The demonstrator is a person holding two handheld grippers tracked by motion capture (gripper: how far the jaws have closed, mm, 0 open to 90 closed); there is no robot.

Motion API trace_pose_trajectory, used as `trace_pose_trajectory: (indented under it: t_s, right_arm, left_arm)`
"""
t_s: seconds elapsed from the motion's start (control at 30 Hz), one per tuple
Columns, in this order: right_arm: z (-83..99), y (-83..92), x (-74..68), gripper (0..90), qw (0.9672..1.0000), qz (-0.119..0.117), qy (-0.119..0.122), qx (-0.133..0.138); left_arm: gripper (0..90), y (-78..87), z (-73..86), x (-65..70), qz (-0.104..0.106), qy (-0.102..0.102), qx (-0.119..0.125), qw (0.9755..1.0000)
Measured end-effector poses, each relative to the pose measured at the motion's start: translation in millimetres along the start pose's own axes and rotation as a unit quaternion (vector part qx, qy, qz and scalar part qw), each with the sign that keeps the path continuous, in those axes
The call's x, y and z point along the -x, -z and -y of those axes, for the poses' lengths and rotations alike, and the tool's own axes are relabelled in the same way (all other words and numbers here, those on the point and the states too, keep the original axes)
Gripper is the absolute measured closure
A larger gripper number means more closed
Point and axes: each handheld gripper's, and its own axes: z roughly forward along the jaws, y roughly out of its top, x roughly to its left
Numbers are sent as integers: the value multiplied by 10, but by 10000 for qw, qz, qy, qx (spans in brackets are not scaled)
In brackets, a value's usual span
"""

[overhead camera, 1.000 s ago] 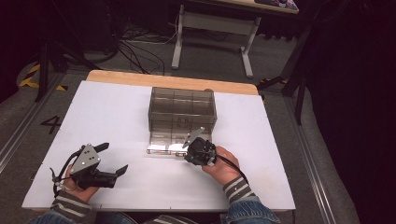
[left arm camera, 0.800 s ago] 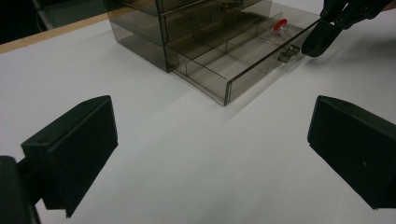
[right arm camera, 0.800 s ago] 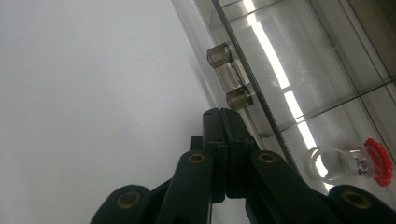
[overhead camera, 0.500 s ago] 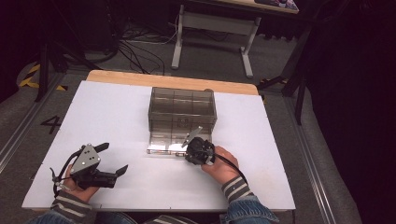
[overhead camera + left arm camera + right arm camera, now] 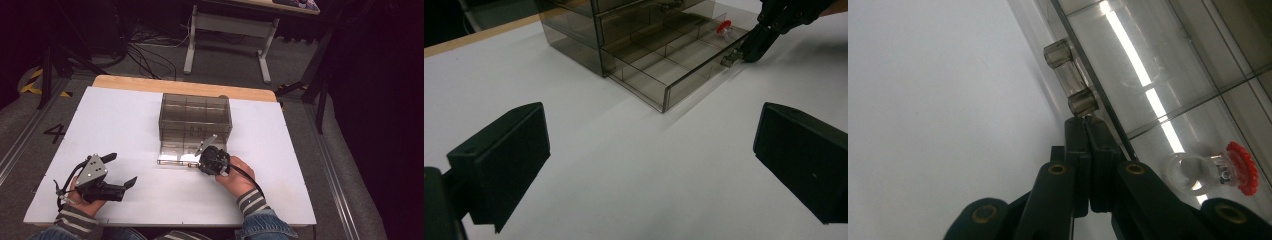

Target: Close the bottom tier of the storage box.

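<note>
The bottom drawer (image 5: 674, 65) of the smoky transparent plastic drawer cabinet (image 5: 195, 120) stands pulled out. At its clear front handle (image 5: 1070, 82), the right gripper (image 5: 1087, 122) is fully closed, tips touching the handle; pushing in or pulling remains. Left of the cabinet, the left gripper (image 5: 649, 160) rests wide open, empty.

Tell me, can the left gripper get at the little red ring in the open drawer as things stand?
Probably yes. The drawer is pulled out and open-topped, the red ring lies uncovered, and the left gripper is open. The right gripper, shut at the handle, crowds that corner.
</note>
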Motion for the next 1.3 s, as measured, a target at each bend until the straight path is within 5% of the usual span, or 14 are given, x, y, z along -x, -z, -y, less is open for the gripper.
trace_pose_trajectory:
  t_s: [0.37,1.3]
  right_arm:
    - [-10,-9,11,900,9999,132,2,33]
    - [-49,-98,191,900,9956,689,-482,407]
  left_arm:
    - [23,0,0,0,-2,2,1,10000]
    - [24,1,2,-2,-5,17,-4,10000]
